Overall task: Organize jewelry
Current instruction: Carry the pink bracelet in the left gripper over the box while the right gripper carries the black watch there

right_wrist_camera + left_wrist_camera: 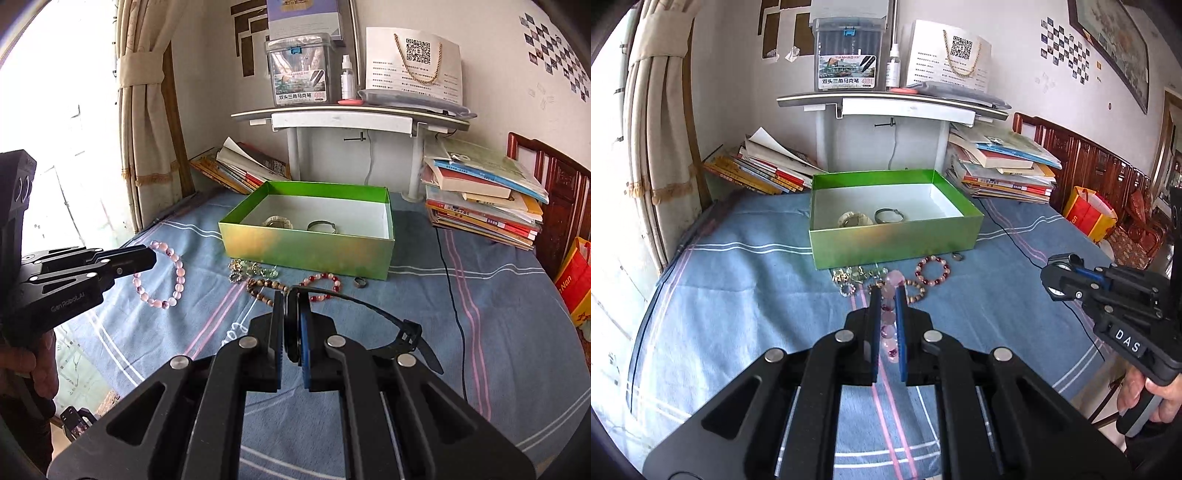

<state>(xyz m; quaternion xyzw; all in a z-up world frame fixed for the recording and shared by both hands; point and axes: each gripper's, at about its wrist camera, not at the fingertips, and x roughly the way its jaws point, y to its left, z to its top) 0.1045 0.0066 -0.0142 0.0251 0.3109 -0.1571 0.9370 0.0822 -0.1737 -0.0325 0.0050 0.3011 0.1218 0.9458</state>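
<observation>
Left wrist view: left gripper [888, 295] clamped on the pink bead bracelet [888, 314], raised above the blue bedspread [738, 295]. Green box [894, 236] toward the far edge holds a pale bangle [854, 219] and a metal ring bracelet [889, 215].

Right wrist view: right gripper [291, 299] closed tight on a black wristwatch [406, 332]. Red bead bracelet [325, 286] and brown bead bracelet [264, 290] lie just before the box.

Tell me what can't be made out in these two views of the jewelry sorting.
- Watch, right wrist view: its face sits clamped in the right claw, so the dial is hidden.
- Green box, both views: the near wall cuts off the floor nearest the camera.
- Ring by the box: too small to tell any detail.
- Pink bracelet, left wrist view: the left claw covers its sides.
- Clear trinkets: too jumbled to count.
</observation>
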